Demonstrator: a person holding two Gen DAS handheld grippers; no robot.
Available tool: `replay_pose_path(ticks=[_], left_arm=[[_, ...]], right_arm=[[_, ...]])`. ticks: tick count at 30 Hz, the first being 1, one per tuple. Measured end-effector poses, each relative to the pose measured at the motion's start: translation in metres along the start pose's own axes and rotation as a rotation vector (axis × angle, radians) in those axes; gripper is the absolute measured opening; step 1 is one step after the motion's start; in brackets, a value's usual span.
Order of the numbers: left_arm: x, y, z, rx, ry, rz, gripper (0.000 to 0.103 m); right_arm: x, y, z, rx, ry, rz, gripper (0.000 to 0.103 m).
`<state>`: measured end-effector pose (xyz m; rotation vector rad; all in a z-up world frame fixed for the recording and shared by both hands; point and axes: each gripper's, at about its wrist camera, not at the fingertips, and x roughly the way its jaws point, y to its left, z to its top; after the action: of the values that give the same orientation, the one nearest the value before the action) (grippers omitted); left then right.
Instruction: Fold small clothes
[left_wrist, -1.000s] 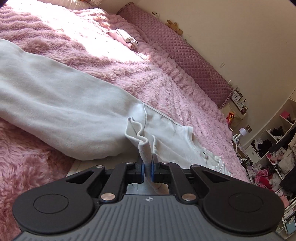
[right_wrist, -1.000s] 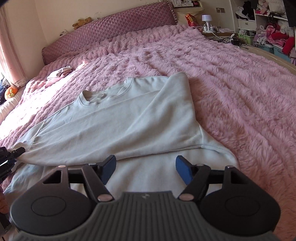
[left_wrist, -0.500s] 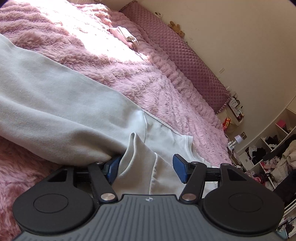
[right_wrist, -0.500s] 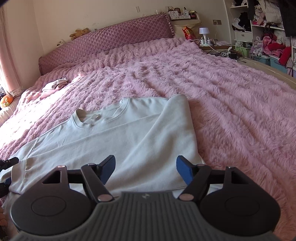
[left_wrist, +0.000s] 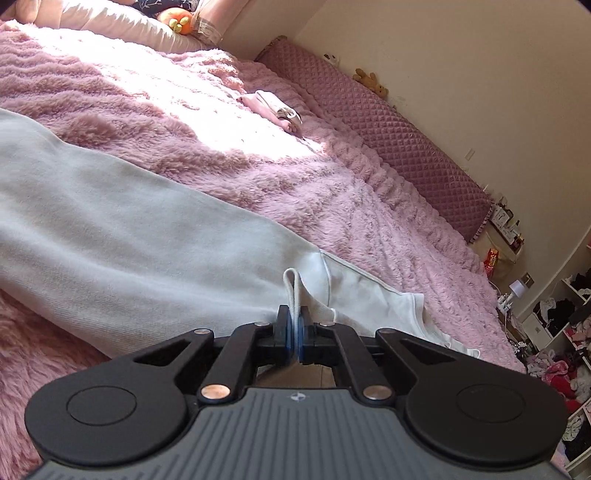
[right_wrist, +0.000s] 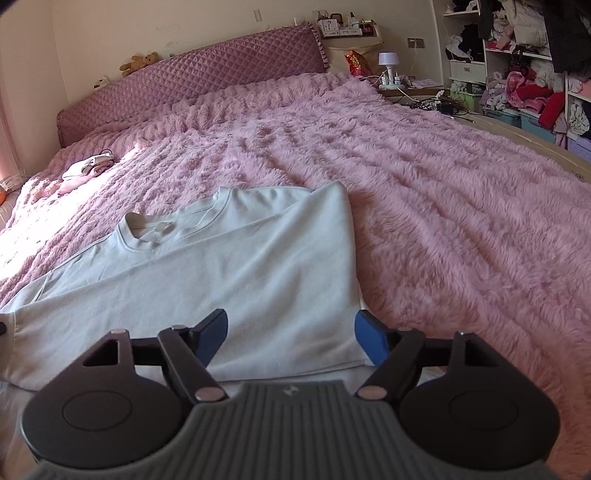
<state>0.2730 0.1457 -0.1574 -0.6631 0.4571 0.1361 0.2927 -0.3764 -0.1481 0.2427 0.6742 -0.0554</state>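
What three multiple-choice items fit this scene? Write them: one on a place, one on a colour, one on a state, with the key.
1. The small pink garment lies: A) by the headboard; B) on the sweatshirt; C) under the sweatshirt.
2. The blanket is: A) green; B) pink; C) grey.
3. The left gripper is: A) wide open; B) out of view; C) shut on a sweatshirt fold.
Key: 1A, it sits on the blanket near the headboard; 2B, pink fur covers the bed; 3C, its pads pinch a loop of cloth.
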Motion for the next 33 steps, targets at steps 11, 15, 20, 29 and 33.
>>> replay_pose_path(ticks=[11,15,20,29,33], left_arm=[[-0.039,0.007,0.027,-0.014,0.027,-0.057,0.064],[-0.083,0.023,0.044,0.018,-0.023,-0.051,0.072],[-0.129,0.072,0.067,-0.018,-0.052,0.086,0.072],[-0.187,0.152,0.092,-0.157,-0.112,0.302,0.076],[-0.191,0.189,0.093,-0.255,-0.136,0.363,0.077]], right_arm=[[0.007,0.010,-0.010,-0.102,0.035,-0.050,0.072],[-0.012,0.034,-0.001,-0.083,-0.003,0.017,0.072],[-0.032,0.094,-0.001,-0.146,-0.024,0.148,0.075],[-0.053,0.209,-0.021,-0.252,0.014,0.359,0.075],[-0.062,0.252,-0.034,-0.341,0.010,0.411,0.075]])
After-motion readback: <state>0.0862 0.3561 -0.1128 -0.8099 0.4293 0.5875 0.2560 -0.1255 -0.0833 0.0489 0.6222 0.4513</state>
